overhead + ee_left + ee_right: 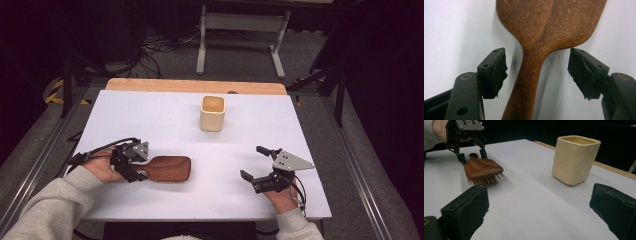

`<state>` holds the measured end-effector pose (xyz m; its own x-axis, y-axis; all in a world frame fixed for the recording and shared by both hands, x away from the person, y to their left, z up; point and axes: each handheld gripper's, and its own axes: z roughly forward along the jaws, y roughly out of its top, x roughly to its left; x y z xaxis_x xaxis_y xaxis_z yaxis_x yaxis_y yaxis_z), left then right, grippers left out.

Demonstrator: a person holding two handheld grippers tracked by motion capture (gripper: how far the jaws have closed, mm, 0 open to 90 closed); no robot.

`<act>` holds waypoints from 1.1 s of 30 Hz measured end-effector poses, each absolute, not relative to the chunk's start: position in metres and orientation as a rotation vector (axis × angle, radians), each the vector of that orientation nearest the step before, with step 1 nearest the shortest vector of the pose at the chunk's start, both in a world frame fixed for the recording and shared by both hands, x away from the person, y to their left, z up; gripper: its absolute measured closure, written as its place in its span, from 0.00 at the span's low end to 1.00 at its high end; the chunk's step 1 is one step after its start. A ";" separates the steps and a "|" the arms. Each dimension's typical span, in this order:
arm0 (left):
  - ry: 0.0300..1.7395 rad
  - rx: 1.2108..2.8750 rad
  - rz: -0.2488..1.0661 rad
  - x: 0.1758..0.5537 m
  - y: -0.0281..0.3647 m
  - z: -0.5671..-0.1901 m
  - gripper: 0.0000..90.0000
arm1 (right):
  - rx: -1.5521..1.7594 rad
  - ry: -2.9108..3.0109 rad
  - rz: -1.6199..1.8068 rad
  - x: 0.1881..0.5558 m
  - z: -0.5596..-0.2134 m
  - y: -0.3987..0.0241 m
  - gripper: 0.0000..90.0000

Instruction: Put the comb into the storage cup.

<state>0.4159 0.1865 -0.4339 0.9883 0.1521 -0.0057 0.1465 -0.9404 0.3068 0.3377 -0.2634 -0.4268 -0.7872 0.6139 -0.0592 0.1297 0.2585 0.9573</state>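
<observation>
A brown wooden hairbrush (170, 169) lies bristles down on the white table (150, 115), at the near left, with its handle pointing left. My left gripper (143, 167) reaches in from the left, and its jaws straddle the handle. In the left gripper view the handle of the hairbrush (549, 25) runs between the two pads (496, 72), and there is a gap on each side, so the left gripper (537, 70) is open. My right gripper (252, 162) rests at the near right, open and empty. The right gripper view shows the hairbrush (482, 168) and the left gripper (473, 157) beyond my right gripper (539, 207).
A cream, square-sided cup (212, 114) stands upright near the table's far middle, and the right gripper view has this cup (575, 160) at the right. A wooden strip (195, 86) runs along the far edge. Metal frame legs and cables lie on the floor beyond.
</observation>
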 end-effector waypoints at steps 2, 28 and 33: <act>0.204 2.829 0.020 0.417 0.185 -0.435 0.40 | 0.674 2.115 1.546 0.338 -0.427 -0.263 0.03; 0.124 2.859 0.048 0.413 0.182 -0.436 0.81 | 0.661 2.125 1.553 0.338 -0.428 -0.262 0.03; 0.165 2.791 0.095 0.407 0.184 -0.425 0.81 | 0.663 2.121 1.558 0.338 -0.428 -0.262 0.03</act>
